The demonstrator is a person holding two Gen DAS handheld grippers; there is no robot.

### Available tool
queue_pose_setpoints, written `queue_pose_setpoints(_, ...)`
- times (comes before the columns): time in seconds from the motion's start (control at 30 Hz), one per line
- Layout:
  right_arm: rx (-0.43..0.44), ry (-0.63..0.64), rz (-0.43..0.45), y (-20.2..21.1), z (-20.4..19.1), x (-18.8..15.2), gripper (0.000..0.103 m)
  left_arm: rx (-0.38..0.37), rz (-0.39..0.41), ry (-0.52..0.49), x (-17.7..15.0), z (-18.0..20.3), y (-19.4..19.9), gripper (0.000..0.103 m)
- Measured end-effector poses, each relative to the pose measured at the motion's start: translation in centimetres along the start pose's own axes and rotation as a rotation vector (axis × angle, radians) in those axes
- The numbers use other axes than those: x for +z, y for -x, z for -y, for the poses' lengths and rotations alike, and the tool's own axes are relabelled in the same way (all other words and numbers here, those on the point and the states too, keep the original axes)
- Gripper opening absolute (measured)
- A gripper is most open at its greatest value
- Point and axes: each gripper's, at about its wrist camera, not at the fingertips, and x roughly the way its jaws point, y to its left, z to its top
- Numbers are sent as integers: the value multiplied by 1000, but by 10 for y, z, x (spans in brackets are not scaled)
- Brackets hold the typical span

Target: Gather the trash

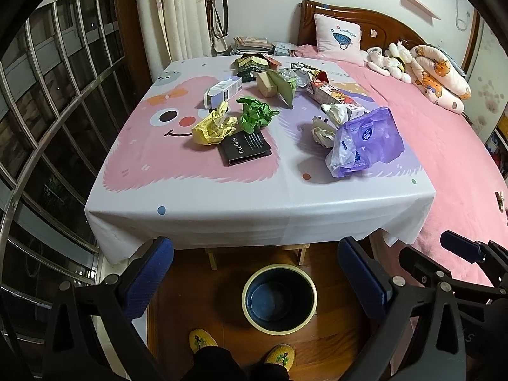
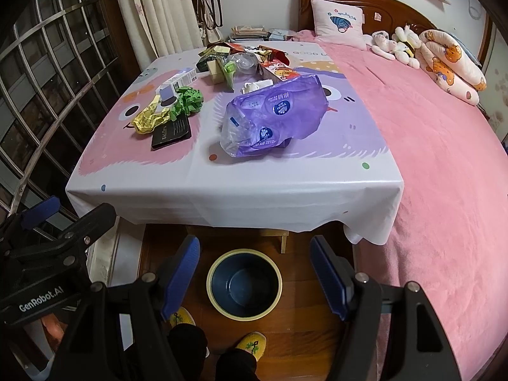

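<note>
Both tools hang in front of the worktop's near edge, angled down toward the floor, and neither touches anything. Left tool has its blue pads spread wide with nothing between them; right tool is likewise wide and empty. Below them a dark bin with a pale rim stands on the wooden floor, just ahead of 2 yellow slippers. On the worktop, under a cartoon cloth, the trash lies scattered: a crumpled yellow wrapper touching a black booklet, a green paper ball just behind the booklet, a white carton farther back, and a purple plastic bag toward the right. More boxes and wrappers crowd the far edge. A pink bed adjoins the worktop on the right.
</note>
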Motion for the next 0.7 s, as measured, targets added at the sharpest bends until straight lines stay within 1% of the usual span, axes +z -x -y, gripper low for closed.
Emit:
queue_pose_setpoints(0.4, 10, -6, 0, -3, 5, -2, 72, -5, 14, -8, 4, 1, -1, 102)
queue_pose_setpoints(0.7, 31, -5, -1, -6, 9, 6, 72, 2, 22, -11, 9, 2, -1, 102)
